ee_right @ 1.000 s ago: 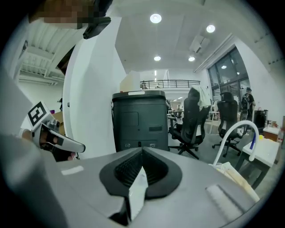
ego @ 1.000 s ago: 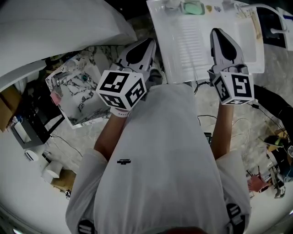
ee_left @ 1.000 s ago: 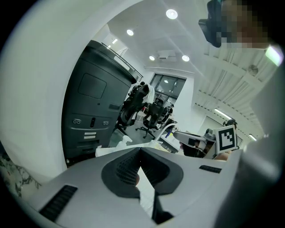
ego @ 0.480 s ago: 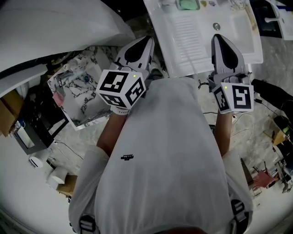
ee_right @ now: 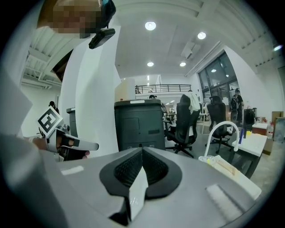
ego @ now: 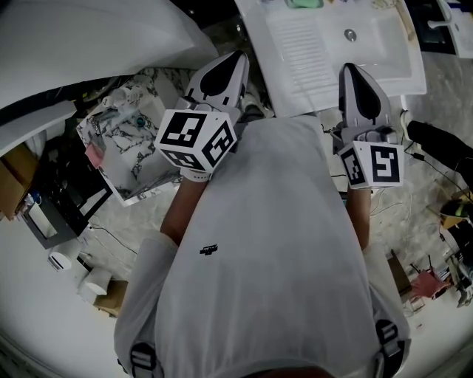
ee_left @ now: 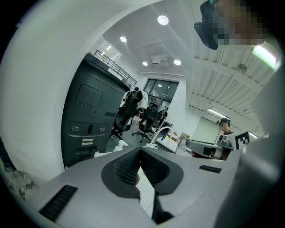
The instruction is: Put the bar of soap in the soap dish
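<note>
Close under the head camera, a person's white shirt [ego: 259,258] is filling most of the picture. Just past it, two hands are holding the claws out in front.

The left gripper [ego: 238,57] is pointing just beside the left edge of the white sink [ego: 303,66]. Its jaws are pressing together, and nothing is sitting between them. The right gripper [ego: 353,70] is hanging over the near edge of the sink. Its jaws are pressing tight together too, with nothing in them (each claw's own camera is showing the two dark pads meeting at the tips).

Off to the left of the left claw, a box with black and white swirls [ego: 129,155] is lying low on the floor.

Farther on, a round drain hole [ego: 349,35] is showing in the sink's bowl. At the sink's far edge, the green soap dish [ego: 304,3] is peeking in, and the top of the picture is cutting most of it off. I cannot tell the bar of soap apart from the dish.

Far off in the right gripper view, a bent white tap [ee_right: 221,130] is standing at the right, near a tall dark cabinet [ee_right: 136,129] and some office chairs [ee_right: 185,120].
</note>
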The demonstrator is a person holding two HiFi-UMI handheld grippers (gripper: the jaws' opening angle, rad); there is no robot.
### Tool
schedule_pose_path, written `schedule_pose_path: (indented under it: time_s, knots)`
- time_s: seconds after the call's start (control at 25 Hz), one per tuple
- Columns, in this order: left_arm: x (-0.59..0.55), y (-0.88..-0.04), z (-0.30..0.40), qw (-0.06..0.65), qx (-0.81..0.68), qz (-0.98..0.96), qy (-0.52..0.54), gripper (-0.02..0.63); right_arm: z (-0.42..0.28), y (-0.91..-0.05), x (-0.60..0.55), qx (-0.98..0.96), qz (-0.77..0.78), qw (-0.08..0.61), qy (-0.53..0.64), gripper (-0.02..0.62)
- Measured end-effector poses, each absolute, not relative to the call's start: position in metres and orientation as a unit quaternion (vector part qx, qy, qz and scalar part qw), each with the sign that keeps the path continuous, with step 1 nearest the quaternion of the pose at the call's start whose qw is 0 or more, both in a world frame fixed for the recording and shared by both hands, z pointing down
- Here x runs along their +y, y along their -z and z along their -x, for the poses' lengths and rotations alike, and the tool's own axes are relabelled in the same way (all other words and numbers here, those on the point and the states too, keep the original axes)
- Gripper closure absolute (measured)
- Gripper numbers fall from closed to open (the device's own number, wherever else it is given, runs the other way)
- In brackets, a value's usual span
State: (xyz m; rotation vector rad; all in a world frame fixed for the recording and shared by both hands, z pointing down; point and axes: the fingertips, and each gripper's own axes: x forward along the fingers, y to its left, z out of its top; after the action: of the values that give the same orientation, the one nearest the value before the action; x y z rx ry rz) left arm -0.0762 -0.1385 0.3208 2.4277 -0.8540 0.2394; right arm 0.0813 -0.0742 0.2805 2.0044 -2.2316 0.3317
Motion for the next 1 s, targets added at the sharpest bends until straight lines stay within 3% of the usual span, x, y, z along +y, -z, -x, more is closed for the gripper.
schedule_pose_path:
  time_s: [1.0]
  knots:
    - [-0.13,-0.314,0.087,0.28,-0.313,-0.904,-0.08,0.597,-0.063,-0.28,-0.076,-0.734,-0.667,0.046,-0.118,0.583]
